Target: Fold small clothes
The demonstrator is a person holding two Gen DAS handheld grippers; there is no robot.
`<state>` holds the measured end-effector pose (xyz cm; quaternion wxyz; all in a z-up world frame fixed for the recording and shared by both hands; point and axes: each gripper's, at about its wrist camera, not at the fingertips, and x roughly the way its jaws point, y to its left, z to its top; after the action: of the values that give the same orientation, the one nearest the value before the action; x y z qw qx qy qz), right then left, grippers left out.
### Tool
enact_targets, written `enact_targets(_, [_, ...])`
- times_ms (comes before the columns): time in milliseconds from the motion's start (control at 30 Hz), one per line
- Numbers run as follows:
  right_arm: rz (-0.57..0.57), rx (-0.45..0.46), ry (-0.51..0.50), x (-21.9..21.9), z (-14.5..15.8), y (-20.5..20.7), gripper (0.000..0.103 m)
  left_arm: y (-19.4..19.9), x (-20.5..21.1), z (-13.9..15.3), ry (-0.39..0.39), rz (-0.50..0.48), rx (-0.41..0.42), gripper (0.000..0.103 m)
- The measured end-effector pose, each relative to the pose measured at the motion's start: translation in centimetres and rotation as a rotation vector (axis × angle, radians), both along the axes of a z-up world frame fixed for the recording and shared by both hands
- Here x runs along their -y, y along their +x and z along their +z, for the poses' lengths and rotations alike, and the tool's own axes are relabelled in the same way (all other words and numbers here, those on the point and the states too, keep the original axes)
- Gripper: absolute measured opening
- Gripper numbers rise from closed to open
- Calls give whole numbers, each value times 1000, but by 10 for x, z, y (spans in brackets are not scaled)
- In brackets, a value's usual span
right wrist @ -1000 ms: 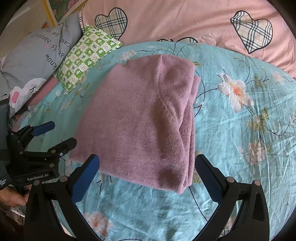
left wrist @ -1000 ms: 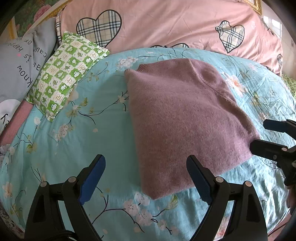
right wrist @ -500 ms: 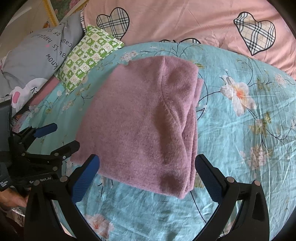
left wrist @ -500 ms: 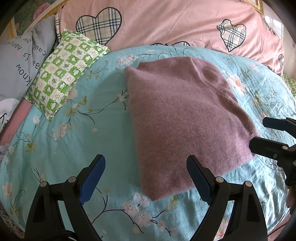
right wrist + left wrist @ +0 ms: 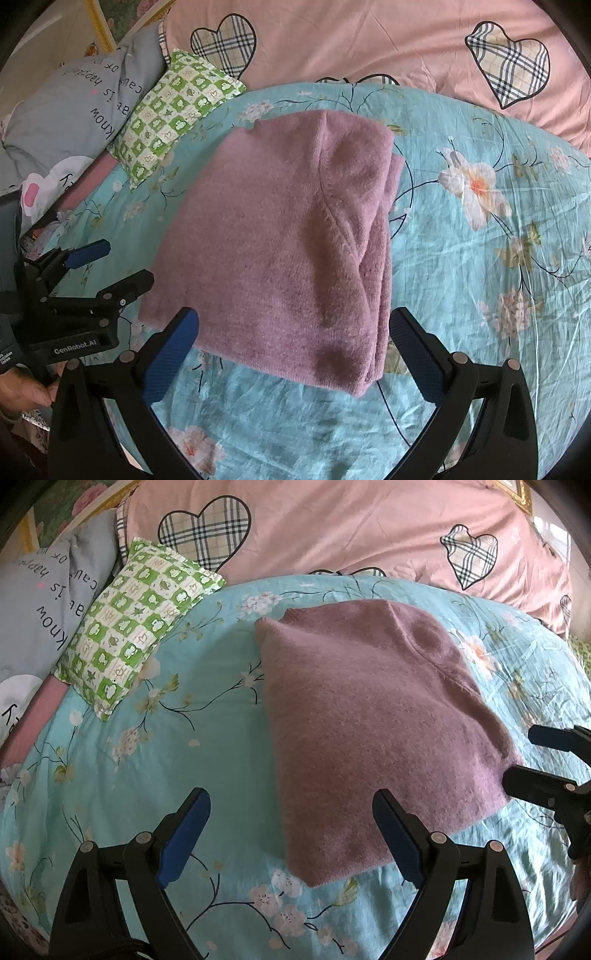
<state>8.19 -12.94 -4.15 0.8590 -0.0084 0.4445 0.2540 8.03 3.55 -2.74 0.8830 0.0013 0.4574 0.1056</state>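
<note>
A mauve knitted sweater lies folded into a rough rectangle on the turquoise floral bedsheet. My left gripper hovers open just short of the sweater's near left corner, nothing between its blue pads. In the right wrist view my right gripper stands open over the sweater's near edge, holding nothing. Each gripper shows in the other's view: the right gripper beside the sweater's right corner, the left gripper beside its left corner.
A green checked pillow and a grey printed pillow lie at the far left. A pink duvet with plaid hearts is piled behind the sweater. A hand grips the left tool.
Both grippers have drawn back a little from the sweater, which sits slightly farther up in both views. The sweater has not moved and both grippers stay open.
</note>
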Motion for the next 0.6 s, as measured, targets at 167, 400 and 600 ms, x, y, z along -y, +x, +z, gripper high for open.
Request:
enact_targets(167, [2,3,0,0,0,-1,103,1,-1,1,3,-1,2,90])
enact_targets(400, [-3,7,7,-1,2,-2,103,1,-2,2,5,-1,7,90])
enact_targets(600, [-13,-1,11,1,3,3,103,3,-5,3,8,14,9,90])
